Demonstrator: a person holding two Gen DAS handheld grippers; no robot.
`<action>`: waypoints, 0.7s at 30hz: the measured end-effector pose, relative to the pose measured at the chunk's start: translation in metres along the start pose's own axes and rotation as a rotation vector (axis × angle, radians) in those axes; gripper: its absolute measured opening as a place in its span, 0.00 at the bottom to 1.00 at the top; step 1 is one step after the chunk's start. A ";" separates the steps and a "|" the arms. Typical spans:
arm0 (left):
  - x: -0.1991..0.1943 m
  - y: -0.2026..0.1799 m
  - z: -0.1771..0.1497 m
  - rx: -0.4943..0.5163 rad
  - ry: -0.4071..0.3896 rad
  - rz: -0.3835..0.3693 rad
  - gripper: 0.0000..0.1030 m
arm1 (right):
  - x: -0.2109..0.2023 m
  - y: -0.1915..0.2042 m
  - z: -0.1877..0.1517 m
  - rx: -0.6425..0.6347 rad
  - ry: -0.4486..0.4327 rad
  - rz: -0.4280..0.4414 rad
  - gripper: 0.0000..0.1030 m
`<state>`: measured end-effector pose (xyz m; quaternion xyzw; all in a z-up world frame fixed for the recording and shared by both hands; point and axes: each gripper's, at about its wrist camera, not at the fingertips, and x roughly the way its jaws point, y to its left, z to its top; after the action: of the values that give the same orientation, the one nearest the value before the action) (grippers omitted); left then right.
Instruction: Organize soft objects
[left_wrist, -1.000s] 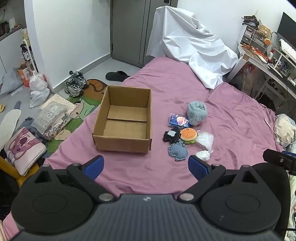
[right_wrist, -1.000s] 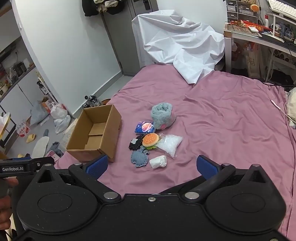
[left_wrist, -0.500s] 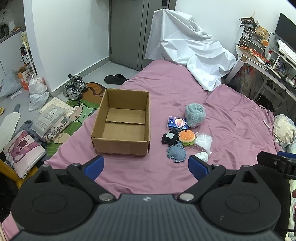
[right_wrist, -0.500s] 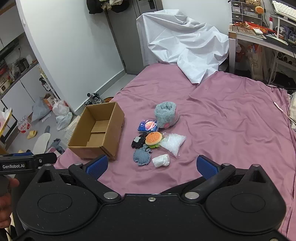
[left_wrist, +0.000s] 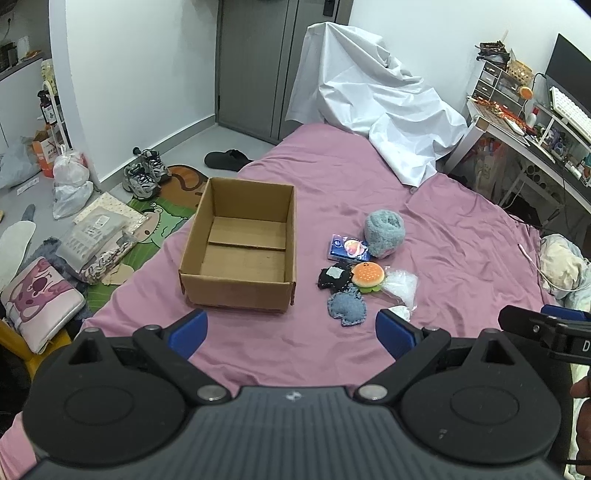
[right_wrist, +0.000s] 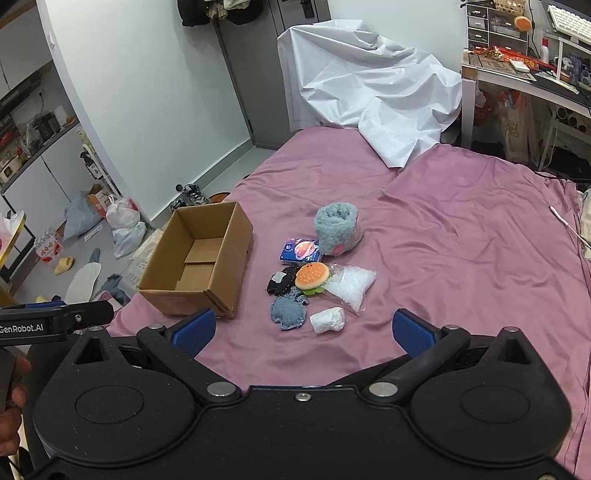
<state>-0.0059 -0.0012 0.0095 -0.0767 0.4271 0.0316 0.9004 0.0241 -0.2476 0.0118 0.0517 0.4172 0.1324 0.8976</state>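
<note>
both grippers up over the near edge of the pink bedsheet (left_wrist: 461, 229), nothing held. left gripper (left_wrist: 291, 334) spread wide, empty. right gripper (right_wrist: 301, 332) same, wide and empty. cardboard box (left_wrist: 240, 251) sits open and empty on the sheet, left of the pile. soft stuff is clustered just right of it: fuzzy blue-grey roll (right_wrist: 338, 229) at the back, blue packet (right_wrist: 299, 251) touching it, burger plush (right_wrist: 312, 276), black pouch (right_wrist: 280, 284), denim pouch (right_wrist: 289, 313), clear bag of white filling (right_wrist: 351, 286), white wad (right_wrist: 328, 319) nearest.
</note>
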 end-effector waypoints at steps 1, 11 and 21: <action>0.000 0.000 0.000 0.001 0.000 0.001 0.94 | 0.000 0.000 0.000 0.002 0.001 0.001 1.00; -0.003 0.000 -0.002 0.011 -0.006 0.012 0.94 | -0.001 0.002 -0.001 0.001 -0.006 0.003 1.00; -0.004 -0.013 -0.008 0.074 -0.009 0.040 0.97 | -0.002 0.002 -0.003 0.006 -0.010 0.001 1.00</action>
<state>-0.0133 -0.0149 0.0093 -0.0347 0.4255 0.0343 0.9036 0.0204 -0.2464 0.0112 0.0552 0.4132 0.1315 0.8994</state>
